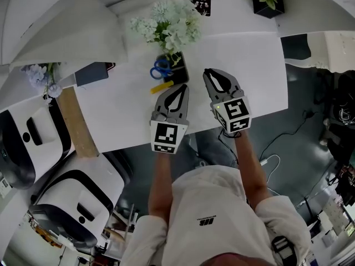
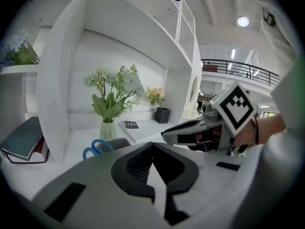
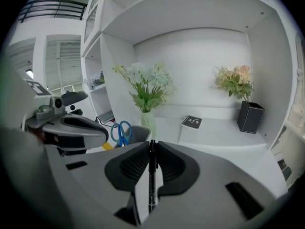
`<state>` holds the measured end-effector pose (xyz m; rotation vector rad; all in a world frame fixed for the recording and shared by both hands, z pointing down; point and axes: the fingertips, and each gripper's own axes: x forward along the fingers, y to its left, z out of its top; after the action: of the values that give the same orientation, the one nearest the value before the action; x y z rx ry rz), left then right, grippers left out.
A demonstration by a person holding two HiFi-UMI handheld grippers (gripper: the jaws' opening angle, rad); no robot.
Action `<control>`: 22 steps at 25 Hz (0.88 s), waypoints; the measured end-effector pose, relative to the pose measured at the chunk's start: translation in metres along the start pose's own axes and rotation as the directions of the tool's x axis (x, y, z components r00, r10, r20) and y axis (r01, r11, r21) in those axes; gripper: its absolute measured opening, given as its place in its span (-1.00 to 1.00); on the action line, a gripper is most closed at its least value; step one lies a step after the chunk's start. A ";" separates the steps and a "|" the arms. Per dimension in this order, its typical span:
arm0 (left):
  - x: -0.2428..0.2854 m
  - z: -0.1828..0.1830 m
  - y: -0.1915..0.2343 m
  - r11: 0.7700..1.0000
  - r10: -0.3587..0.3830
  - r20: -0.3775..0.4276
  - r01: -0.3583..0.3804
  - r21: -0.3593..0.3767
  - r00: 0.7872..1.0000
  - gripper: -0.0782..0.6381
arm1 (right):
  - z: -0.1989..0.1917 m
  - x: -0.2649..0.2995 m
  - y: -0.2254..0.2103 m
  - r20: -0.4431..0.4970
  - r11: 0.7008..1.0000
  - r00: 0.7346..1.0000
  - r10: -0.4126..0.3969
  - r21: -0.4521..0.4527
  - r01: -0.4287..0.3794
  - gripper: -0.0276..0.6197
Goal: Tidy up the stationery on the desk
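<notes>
The white worktop [image 1: 244,60] carries a dark cup [image 1: 178,71] with blue scissors [image 1: 161,68] in it, next to a vase of flowers [image 1: 166,29], and both claws hover just short of the cup. The right claw [image 3: 152,146] pinches a thin black pen [image 3: 151,180] lengthwise between its pads, while the left claw [image 2: 153,148] is pressed together on nothing. The step in hand looks like carrying the pen to the cup; next, the right claw would need to swing left over the cup's mouth, tip the pen upright and let go.
</notes>
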<state>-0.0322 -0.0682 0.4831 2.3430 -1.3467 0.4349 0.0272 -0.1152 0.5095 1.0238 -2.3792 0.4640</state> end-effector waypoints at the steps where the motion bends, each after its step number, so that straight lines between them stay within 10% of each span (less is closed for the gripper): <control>1: -0.002 0.001 0.002 1.000 0.007 0.003 -0.007 -0.002 1.000 -0.78 | 0.008 -0.001 0.003 0.023 1.000 1.000 0.009 0.002 -0.009 -0.79; 22: -0.040 0.001 0.041 0.989 0.142 0.034 -0.140 -0.053 0.989 -0.78 | 0.087 0.026 0.057 0.244 0.978 0.948 0.205 -0.008 -0.210 -0.79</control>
<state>-0.0875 -0.0580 0.4715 2.2349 -1.5292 0.3949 -0.0573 -0.1350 0.4473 0.8847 -2.7242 0.4573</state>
